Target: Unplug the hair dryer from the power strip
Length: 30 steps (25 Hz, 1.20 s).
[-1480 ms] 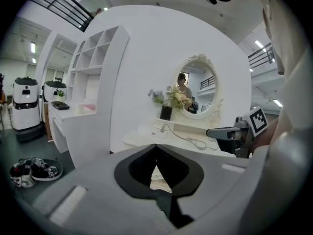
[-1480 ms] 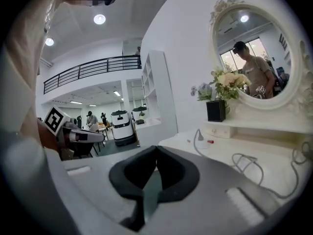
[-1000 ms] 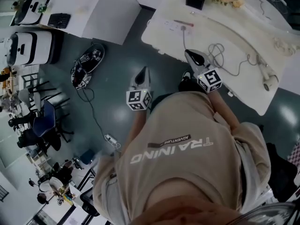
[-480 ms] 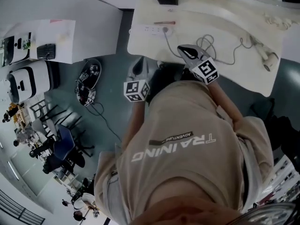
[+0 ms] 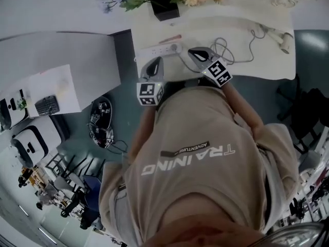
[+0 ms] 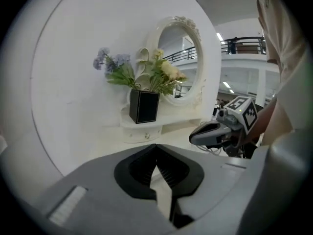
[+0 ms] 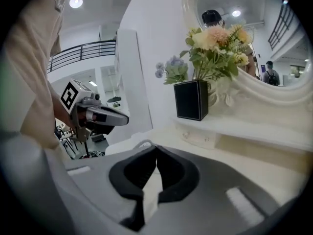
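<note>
A white power strip (image 5: 158, 50) lies near the front edge of the cream dressing table (image 5: 241, 66), with a plug (image 5: 178, 48) in its right end. From there a grey cord (image 5: 222, 45) loops right to the white hair dryer (image 5: 280, 37) at the table's far right. My left gripper (image 5: 156, 61) hovers just in front of the strip, shut and empty, and my right gripper (image 5: 192, 51) is just right of the plug, also shut and empty. The jaws of the left gripper (image 6: 156, 146) and right gripper (image 7: 156, 148) meet with nothing between them.
A black vase of flowers (image 5: 164, 6) stands behind the strip, next to an oval mirror (image 6: 178, 58). A white desk (image 5: 56, 60) adjoins on the left. A black device with a cable (image 5: 100, 120) lies on the floor, with chairs (image 5: 77, 189) further back.
The person has stepped up to the dressing table. Both grippers, which were short of it, now reach over its front edge by the power strip. Both stayed shut.
</note>
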Motion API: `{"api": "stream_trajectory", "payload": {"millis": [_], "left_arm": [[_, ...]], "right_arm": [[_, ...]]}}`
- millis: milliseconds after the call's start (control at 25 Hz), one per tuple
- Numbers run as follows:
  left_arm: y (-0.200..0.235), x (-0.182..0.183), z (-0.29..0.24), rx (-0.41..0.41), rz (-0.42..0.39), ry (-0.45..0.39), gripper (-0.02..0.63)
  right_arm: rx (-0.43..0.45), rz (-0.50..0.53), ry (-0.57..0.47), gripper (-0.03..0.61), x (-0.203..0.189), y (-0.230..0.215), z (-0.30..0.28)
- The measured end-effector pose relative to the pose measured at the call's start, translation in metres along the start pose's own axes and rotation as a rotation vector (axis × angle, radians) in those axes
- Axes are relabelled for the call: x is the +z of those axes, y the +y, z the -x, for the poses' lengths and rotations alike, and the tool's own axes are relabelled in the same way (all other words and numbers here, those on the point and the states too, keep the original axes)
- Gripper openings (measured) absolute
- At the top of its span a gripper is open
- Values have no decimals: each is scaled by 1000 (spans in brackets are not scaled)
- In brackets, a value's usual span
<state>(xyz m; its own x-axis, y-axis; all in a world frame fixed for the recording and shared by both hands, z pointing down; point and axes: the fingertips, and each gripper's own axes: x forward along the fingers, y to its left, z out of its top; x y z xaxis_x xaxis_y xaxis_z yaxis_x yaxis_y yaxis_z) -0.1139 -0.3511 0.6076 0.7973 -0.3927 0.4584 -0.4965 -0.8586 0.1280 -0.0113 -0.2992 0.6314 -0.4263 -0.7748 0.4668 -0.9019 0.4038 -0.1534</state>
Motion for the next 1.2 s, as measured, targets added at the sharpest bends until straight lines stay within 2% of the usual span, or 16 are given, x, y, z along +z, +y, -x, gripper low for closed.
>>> {"api": "stream_trajectory", "payload": {"millis": [120, 280, 400, 520, 760, 1000, 1200], "left_arm": [[24, -9, -11, -92, -61, 32, 2], [43, -24, -26, -210, -73, 92, 3], [43, -35, -43, -298, -90, 137, 3], [36, -43, -51, -356, -84, 169, 2], [37, -57, -66, -381, -73, 238, 3], [28, -70, -67, -358, -126, 328, 3], [25, -69, -70, -361, -105, 339, 3]], "right_arm": [[-24, 5, 60, 5, -6, -3, -33], [1, 129, 113, 9, -9, -1, -68], [27, 229, 180, 69, -15, 1, -82], [43, 261, 218, 69, -14, 5, -87], [120, 394, 284, 102, -14, 12, -98], [195, 385, 251, 103, -7, 19, -102], [217, 376, 218, 101, -6, 20, -109]]}}
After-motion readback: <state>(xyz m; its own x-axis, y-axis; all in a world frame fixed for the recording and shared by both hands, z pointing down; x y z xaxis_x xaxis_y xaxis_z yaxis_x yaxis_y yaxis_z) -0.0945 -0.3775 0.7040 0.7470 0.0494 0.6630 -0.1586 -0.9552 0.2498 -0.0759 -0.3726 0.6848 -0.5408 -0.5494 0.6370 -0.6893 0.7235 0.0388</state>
